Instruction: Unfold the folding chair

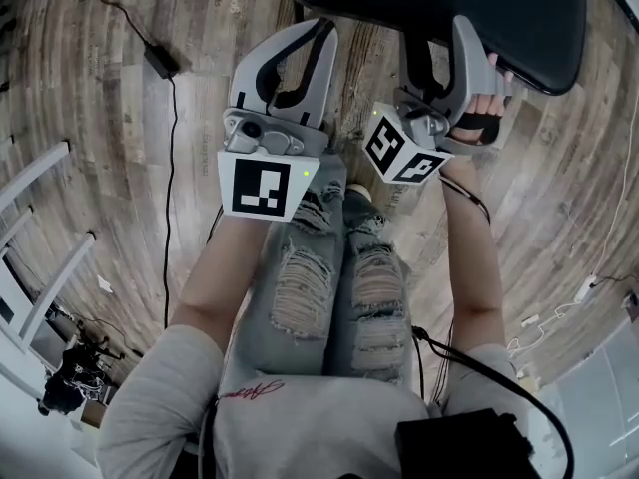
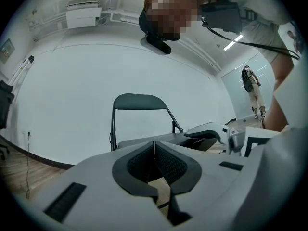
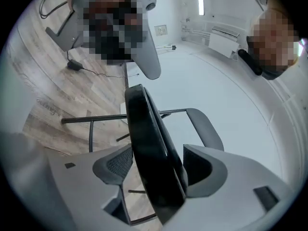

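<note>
Head camera steeply down; folding chair (image 1: 449,8) shared.

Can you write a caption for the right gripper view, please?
The right hand-held gripper, jaws open, straddles the black chair seat over a wooden floor.

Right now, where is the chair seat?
Top of the head view, right of centre: the seat has its edge between the open jaws of the right gripper, with the shut left gripper just to its left.

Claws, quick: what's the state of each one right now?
Left claw: closed, nothing in it.
Right claw: open wide, with the edge of the chair seat between its pads, not clamped.
</note>
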The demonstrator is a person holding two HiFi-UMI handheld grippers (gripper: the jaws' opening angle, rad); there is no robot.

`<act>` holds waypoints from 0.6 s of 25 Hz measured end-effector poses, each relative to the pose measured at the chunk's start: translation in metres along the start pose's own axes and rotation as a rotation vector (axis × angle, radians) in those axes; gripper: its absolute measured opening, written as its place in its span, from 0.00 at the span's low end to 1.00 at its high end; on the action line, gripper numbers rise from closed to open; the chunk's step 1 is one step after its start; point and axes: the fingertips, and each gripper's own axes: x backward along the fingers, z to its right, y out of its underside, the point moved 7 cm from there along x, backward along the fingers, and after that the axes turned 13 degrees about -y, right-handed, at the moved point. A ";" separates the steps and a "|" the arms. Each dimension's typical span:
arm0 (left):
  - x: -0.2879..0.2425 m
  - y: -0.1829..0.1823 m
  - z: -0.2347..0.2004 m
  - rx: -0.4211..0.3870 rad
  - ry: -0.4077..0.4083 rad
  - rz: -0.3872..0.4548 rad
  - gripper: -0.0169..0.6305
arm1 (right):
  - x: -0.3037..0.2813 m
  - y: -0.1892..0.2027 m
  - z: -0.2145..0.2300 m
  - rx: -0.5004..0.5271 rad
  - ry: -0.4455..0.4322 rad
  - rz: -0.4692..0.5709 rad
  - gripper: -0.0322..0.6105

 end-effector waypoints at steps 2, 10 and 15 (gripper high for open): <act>0.003 -0.005 -0.001 0.020 -0.017 -0.008 0.06 | 0.020 0.003 0.002 -0.063 -0.003 0.001 0.51; 0.002 -0.118 0.000 0.129 -0.022 0.050 0.06 | 0.105 -0.070 0.132 -0.523 0.082 0.120 0.50; 0.011 -0.266 0.002 0.190 0.036 0.086 0.05 | 0.160 -0.116 0.271 -0.827 0.093 0.218 0.08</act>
